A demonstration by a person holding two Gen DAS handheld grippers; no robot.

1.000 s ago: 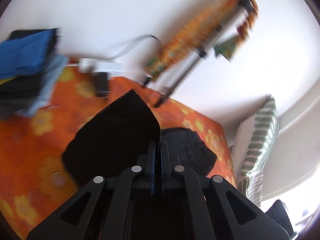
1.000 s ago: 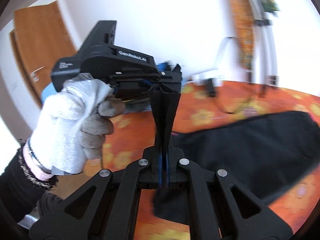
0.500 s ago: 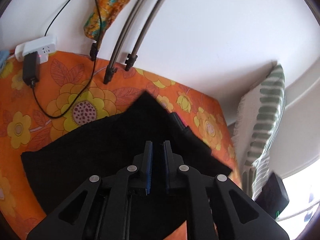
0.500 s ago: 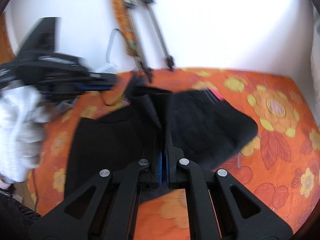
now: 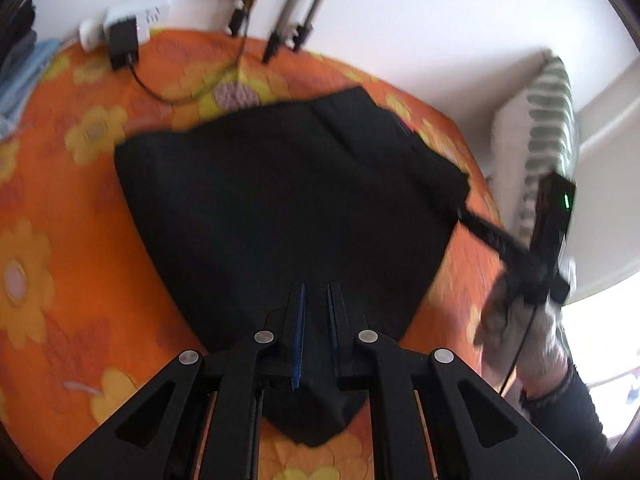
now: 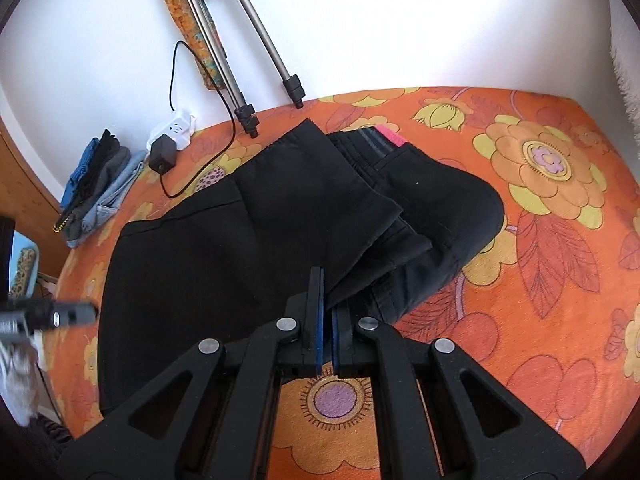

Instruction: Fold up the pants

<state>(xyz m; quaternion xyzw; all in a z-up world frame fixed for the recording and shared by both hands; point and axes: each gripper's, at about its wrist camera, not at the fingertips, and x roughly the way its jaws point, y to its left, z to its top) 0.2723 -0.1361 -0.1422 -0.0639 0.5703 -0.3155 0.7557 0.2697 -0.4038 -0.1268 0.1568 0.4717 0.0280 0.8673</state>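
Black pants (image 6: 240,240) lie folded on the orange flowered bed cover (image 6: 540,280), with a pink label (image 6: 390,136) at the waistband on the far side. My right gripper (image 6: 328,292) is shut on the near edge of the top folded layer. In the left wrist view its tip (image 5: 466,210) meets the pants' right corner, and a gloved hand (image 5: 528,328) holds it. My left gripper (image 5: 316,286) hovers over the near end of the pants (image 5: 280,200). Its jaws stand a narrow gap apart, with cloth lying under them. Its blurred tip (image 6: 94,312) sits at the pants' left edge.
Tripod legs (image 6: 248,112) stand at the far wall. Beside them are a white power strip (image 6: 176,128), a black adapter (image 6: 162,156) and its cable. A pile of folded clothes (image 6: 100,184) lies far left. A striped pillow (image 5: 548,120) leans at the right.
Both grippers came down toward the bed. The lifted black cloth now lies flat over the pants. The left jaws parted a little, and the two grippers moved apart.
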